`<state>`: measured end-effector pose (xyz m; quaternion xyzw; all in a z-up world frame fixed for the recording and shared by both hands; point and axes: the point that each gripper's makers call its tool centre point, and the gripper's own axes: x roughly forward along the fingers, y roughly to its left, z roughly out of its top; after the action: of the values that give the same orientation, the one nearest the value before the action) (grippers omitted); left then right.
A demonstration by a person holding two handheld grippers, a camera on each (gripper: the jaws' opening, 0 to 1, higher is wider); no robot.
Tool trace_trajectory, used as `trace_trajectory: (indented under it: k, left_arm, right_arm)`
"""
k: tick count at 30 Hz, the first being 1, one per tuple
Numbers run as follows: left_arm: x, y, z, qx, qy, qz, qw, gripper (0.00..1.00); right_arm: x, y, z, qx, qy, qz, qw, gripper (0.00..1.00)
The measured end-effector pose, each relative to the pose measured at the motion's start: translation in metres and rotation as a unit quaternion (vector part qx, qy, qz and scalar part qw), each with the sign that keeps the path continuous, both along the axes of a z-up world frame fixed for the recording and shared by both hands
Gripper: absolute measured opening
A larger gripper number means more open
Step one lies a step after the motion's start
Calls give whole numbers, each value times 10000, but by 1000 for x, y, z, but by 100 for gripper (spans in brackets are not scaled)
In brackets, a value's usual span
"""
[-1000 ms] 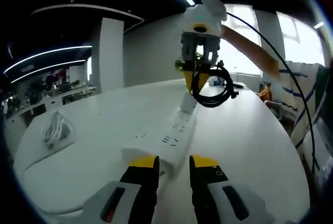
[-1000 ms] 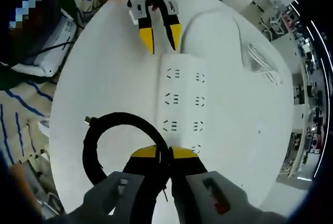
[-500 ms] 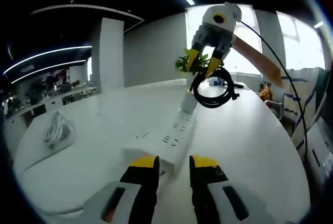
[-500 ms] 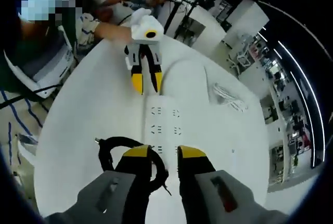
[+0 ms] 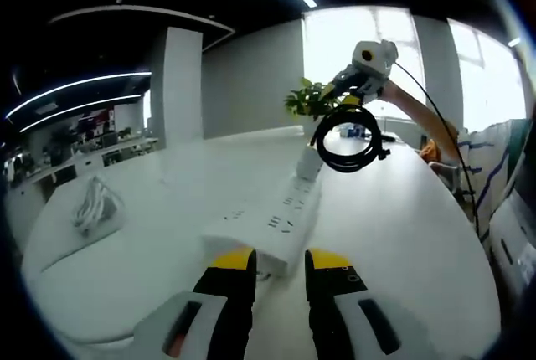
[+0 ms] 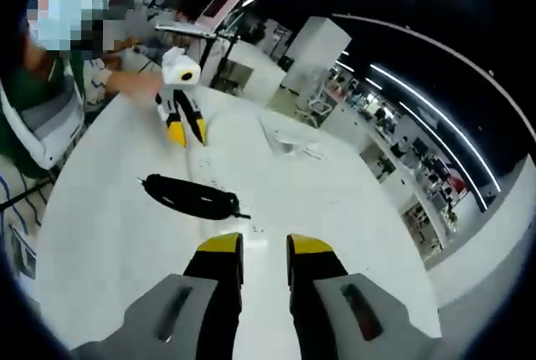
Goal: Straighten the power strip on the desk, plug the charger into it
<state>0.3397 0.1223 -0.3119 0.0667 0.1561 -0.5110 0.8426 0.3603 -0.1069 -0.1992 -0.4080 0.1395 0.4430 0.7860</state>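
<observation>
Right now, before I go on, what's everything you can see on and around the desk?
power strip: one, white, lying on the desk just beyond the left jaws
black coiled cable: one, hanging from the right hand-held gripper above the strip
white bundled cord: one, on the desk's far left side
desk: one, white
plant: one, green, by the window
left hand-held gripper: yellow-tipped, jaws apart
right hand-held gripper: yellow-tipped, raised, jaws slightly apart

Power strip (image 5: 280, 213) lies on desk (image 5: 402, 234).
</observation>
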Motion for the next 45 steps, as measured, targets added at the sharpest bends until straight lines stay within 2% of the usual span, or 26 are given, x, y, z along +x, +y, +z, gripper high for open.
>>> trace_trajectory:
  k: [2,3,4,8,13,16,20,25,27,29,32,35,42,45]
  left_arm:
    - [1,1,0,11,-4,13,10000,23]
    - [2,2,0,17,-4,23,10000,23]
    - [2,2,0,23,-1,27,10000,23]
    - [3,4,0,42,-6,44,10000,23]
    - [2,4,1,25,-16,36,10000,23]
    - [2,4,3,9,-34,21,10000,23]
    - [0,3,3,14,-50,0,10000,23]
    - [-2,1,2,25,-48,-31,10000,23]
    - [-2,1,2,32,-51,-31,10000,23]
    - [-2,1,2,36,-64,-29,10000,23]
    - [-2,1,3,28,-81,-29,10000,23]
    - [-3,0,3,20,-69,-52,10000,23]
    - [-4,-1,0,84,-65,-65,9999,23]
    - [-2,0,1,63,-55,-41,10000,23]
  right_arm:
    - [-2,7,-15,-85,150,80,9998,20]
    - [-9,12,-29,-190,420,149,9988,21]
    - [-9,18,-36,-278,491,218,9982,21]
    - [-5,34,-51,-499,548,315,9968,24]
    - [1,54,-49,-434,588,488,9961,26]
    - [2,56,-55,-733,733,556,9931,28]
    - [9,59,-56,-1006,774,582,9902,31]
    - [13,54,-62,-1734,859,554,9795,34]
    - [17,55,-58,-1983,664,554,9763,35]
    - [17,62,-52,-1943,496,630,9777,37]
    - [12,65,-48,-1913,461,705,9779,35]
    - [6,65,-55,-2039,593,878,9732,30]
    - [7,63,-66,-2688,894,912,9547,35]
    - [7,64,-67,-2953,891,965,9463,35]
